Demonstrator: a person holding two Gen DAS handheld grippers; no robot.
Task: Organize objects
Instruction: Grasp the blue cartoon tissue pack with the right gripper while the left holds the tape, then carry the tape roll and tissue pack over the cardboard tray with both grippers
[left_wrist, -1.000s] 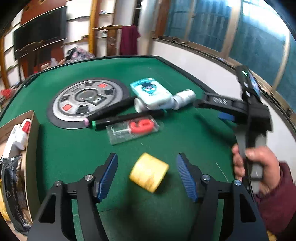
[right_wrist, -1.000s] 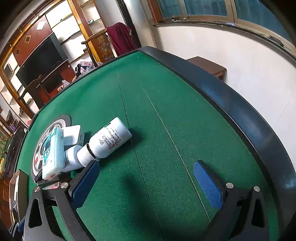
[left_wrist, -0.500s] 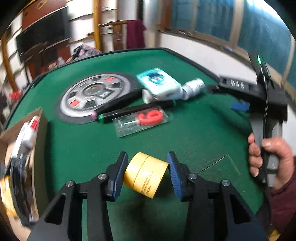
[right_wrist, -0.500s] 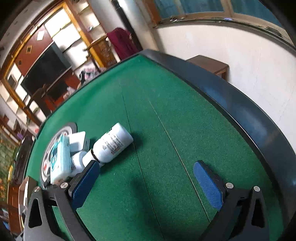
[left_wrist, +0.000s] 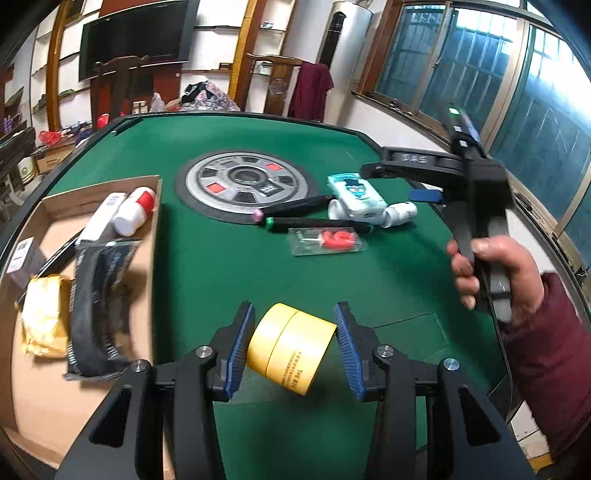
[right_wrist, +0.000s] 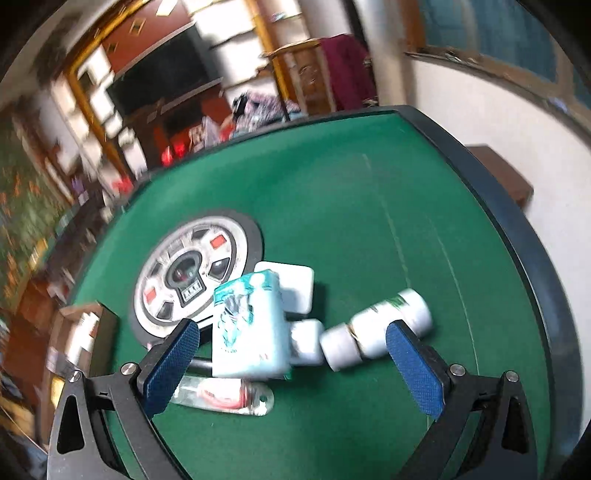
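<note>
My left gripper is shut on a roll of yellow tape and holds it above the green table. A cardboard box lies to its left. My right gripper is open and empty, hovering over a pale blue tissue pack, which also shows in the left wrist view, and white bottles. Two black markers and a packet with a red item lie near them.
The box holds a white bottle with a red cap, a black pouch, a gold packet and other items. A round grey control disc is set in the table's middle. The table's raised dark rim runs on the right.
My left gripper closed on the yellow tape, lifted it and swung left toward the box. My right gripper turned left from bare felt to the tissue pack and bottles.
</note>
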